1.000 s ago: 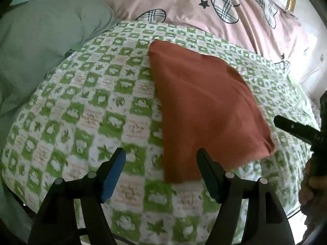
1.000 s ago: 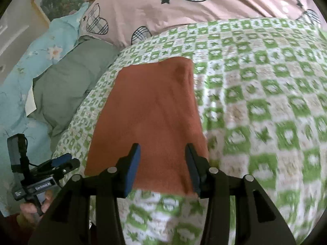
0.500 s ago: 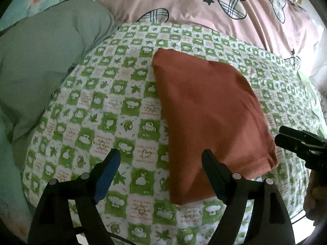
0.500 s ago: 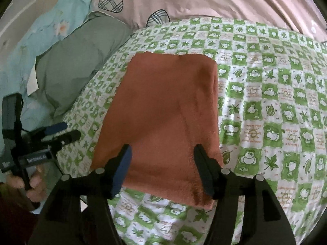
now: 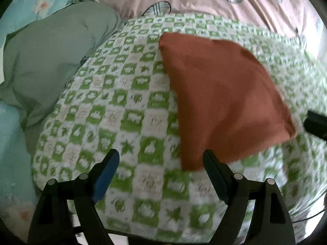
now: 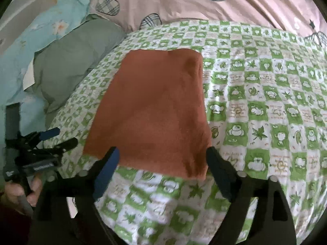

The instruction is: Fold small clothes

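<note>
A rust-orange cloth (image 5: 220,98) lies folded flat as a rectangle on the green-and-white checked cover (image 5: 122,112); it also shows in the right wrist view (image 6: 155,112). My left gripper (image 5: 161,159) is open and empty, held above the cover just before the cloth's near left corner. My right gripper (image 6: 161,157) is open and empty, held over the cloth's near edge. The left gripper also shows at the left of the right wrist view (image 6: 53,138), and the right gripper's tip at the right edge of the left wrist view (image 5: 316,122).
A grey-green pillow (image 5: 51,53) and light blue flowered bedding (image 6: 45,30) lie to the left. A pink quilt with plaid hearts (image 6: 204,0) lies behind the checked cover. The cover's near edge (image 6: 163,214) drops off below the grippers.
Both grippers have pulled back and up from the cloth, and the right jaws have opened wider. The cloth has stayed flat in place.
</note>
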The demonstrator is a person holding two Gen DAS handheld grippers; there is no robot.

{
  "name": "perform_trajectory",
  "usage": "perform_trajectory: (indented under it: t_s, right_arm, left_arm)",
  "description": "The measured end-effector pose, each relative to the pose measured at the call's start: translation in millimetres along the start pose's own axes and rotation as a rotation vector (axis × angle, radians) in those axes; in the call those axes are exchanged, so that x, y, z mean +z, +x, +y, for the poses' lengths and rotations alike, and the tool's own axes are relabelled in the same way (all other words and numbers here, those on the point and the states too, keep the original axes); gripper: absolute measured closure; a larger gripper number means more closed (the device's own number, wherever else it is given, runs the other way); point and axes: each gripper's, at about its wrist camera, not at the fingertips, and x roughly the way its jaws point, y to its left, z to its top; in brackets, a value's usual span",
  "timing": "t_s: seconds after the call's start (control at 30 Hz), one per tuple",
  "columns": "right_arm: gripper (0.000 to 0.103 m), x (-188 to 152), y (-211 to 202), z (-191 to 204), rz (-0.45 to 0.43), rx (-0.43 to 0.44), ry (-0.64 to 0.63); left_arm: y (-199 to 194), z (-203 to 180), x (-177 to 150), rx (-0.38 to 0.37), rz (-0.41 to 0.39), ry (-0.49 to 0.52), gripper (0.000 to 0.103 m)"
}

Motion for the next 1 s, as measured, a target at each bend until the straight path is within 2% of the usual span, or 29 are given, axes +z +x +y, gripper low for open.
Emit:
perform_trajectory:
  t_s: [0.13,0.3,0.47,0.77,1.0]
  right_arm:
    - [0.012,-10,-10,11,0.004,-0.025,-0.037]
    - [0.011,-20,-21,14,0.005,-0.024,-0.050]
    - [0.009,-25,-32,18,-0.017,-0.021,-0.049]
    - [0.006,-31,-38,35,-0.009,-0.047,-0.078]
    - [0.005,-34,-29,36,0.002,-0.047,-0.087]
  left_arm:
    - [-10,-3,-10,0.016,0.000,0.008,0.019]
    - [-34,1,-14,0.002,-0.054,-0.012,0.018]
    - [-50,-1,-13,0.002,-0.092,0.015,0.018]
    - [-59,-2,-17,-0.021,-0.120,0.021,0.018]
    - [-47,3,-15,-0.015,-0.114,0.017,0.018]
